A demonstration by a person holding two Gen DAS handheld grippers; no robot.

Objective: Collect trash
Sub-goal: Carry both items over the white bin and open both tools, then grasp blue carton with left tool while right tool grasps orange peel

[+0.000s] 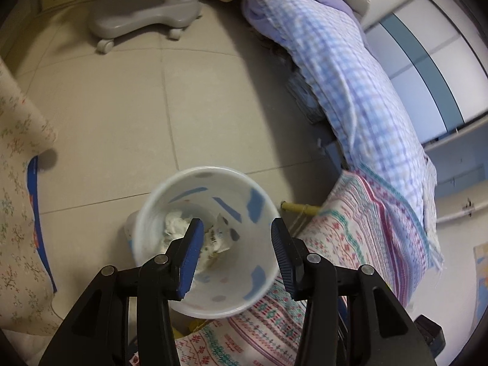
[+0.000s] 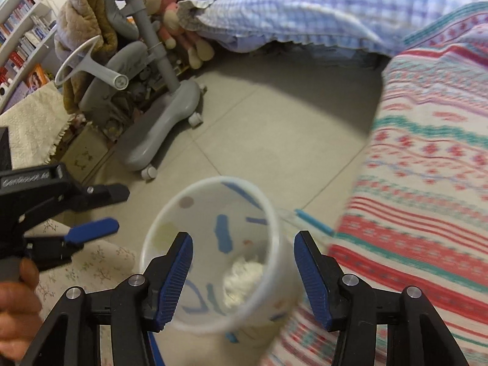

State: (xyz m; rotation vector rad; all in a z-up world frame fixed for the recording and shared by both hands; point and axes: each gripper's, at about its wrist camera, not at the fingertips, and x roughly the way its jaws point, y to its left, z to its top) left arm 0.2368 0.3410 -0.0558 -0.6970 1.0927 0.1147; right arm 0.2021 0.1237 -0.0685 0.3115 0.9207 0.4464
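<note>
A white bin (image 1: 244, 183) with blue marks stands on the tiled floor beside the bed. It holds crumpled white paper (image 1: 175, 227) and a printed wrapper (image 1: 219, 238). My left gripper (image 1: 236, 245) is open and empty, right above the bin's mouth. In the right wrist view the same bin (image 2: 268, 213) shows with white paper (image 2: 244, 277) inside. My right gripper (image 2: 244, 271) is open and empty above the bin. The left gripper (image 2: 91, 210) also shows at the left of that view, held in a hand.
A patterned bedspread (image 2: 427, 183) and a checked quilt (image 1: 350, 76) hang close on the right. A grey wheeled chair base (image 2: 164, 131) stands further off. A floral cloth (image 1: 15, 213) hangs at left. A blue stick (image 2: 314, 221) lies by the bed.
</note>
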